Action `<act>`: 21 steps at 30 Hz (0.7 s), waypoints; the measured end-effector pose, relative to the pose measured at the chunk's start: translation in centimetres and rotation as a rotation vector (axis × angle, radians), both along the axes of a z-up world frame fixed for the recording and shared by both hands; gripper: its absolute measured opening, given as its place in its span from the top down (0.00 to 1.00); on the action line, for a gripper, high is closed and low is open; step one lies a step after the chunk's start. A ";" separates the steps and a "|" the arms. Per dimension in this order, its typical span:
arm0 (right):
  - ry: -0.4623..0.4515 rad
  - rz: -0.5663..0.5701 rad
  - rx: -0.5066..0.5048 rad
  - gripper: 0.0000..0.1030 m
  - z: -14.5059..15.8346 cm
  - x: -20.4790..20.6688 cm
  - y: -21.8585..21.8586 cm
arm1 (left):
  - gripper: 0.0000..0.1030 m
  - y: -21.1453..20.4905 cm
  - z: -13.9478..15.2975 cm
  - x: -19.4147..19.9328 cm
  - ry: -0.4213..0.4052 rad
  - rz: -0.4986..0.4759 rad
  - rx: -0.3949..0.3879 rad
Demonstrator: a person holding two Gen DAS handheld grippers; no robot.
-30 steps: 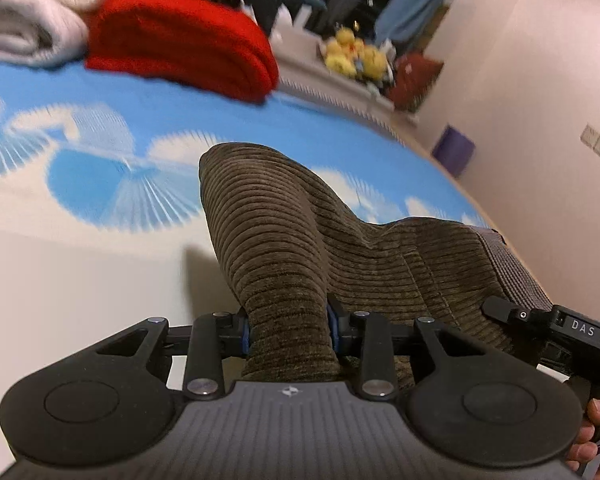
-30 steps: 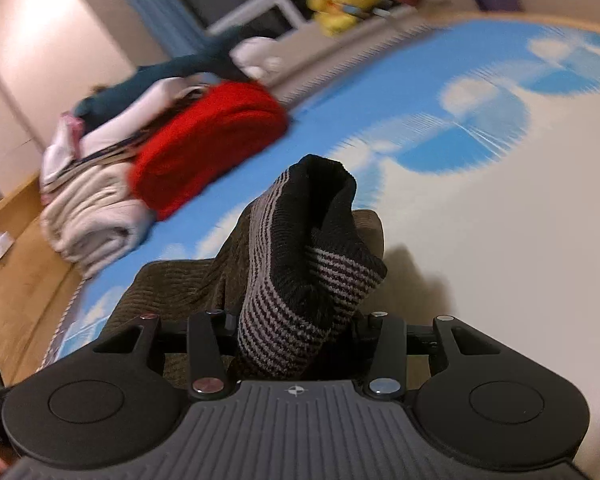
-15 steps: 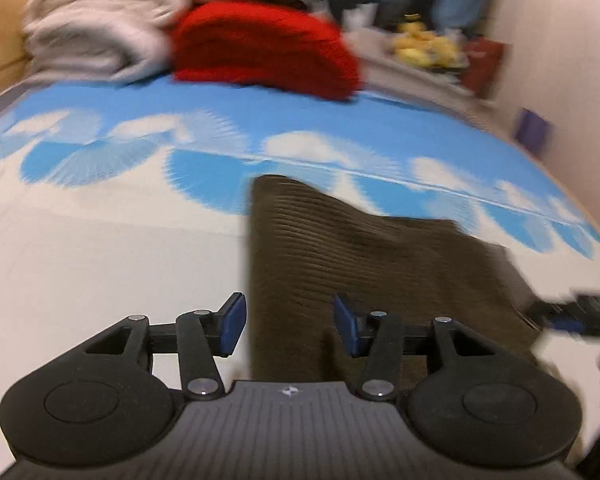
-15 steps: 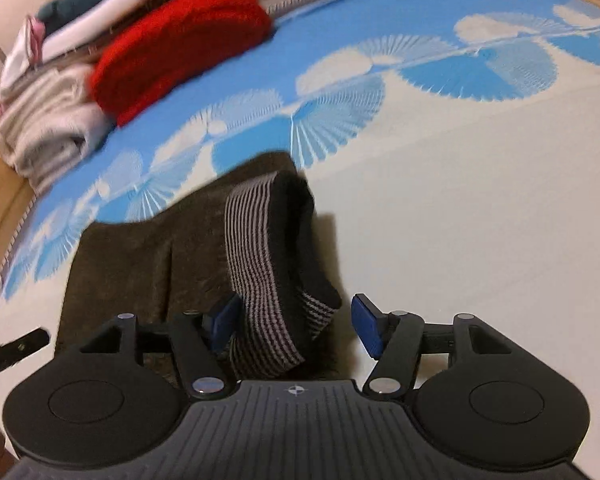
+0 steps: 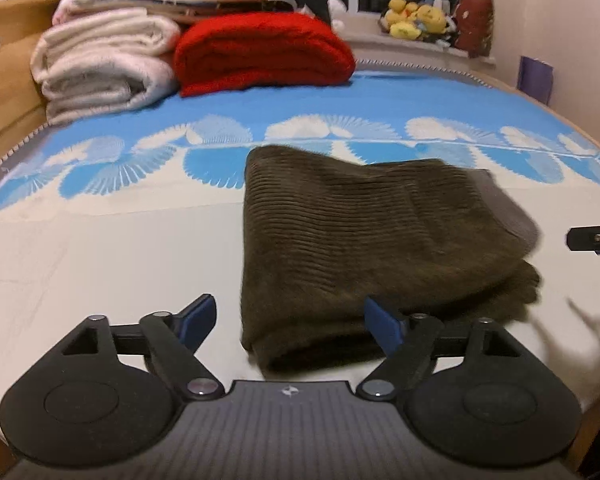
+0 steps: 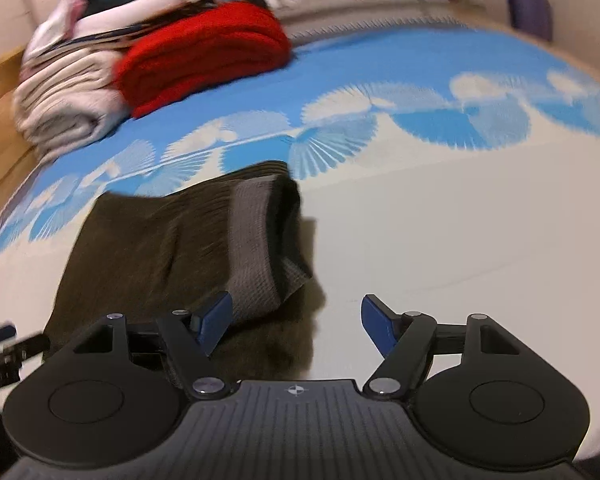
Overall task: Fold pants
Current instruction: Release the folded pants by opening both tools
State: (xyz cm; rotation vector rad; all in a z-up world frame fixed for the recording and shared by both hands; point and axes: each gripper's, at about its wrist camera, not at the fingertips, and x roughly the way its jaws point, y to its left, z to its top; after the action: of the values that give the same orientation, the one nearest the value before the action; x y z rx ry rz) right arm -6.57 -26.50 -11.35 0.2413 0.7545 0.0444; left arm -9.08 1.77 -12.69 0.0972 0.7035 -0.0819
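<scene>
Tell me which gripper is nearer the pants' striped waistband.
Right. The right gripper is open with one finger beside the waistband. The left gripper is open at the folded pants' opposite end.

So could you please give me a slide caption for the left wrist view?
Open left gripper facing folded brown corduroy pants on the blue-patterned bed.

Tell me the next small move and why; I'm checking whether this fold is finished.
Probably draw both grippers back. The left gripper and right gripper are open and hold nothing, and the pants lie folded on the bed, the striped waistband on top.
</scene>
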 end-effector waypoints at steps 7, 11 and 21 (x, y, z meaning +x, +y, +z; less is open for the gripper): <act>-0.124 0.009 -0.138 0.21 0.7 -8.0 2.6 | 0.14 -2.2 1.3 -4.7 -0.022 -0.089 0.021; -0.108 0.028 -0.156 0.21 0.7 -8.2 3.4 | 0.14 -2.1 0.6 -4.0 0.012 -0.052 0.024; -0.158 -0.029 -0.135 0.20 3.1 -9.4 4.2 | 0.14 -2.1 2.2 -4.1 -0.030 0.013 0.027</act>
State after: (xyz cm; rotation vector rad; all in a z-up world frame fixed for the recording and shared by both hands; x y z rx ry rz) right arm -15.98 -22.31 -8.25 0.1187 0.5939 -0.0143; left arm -13.17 -0.37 -10.50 0.1189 0.6754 -0.0581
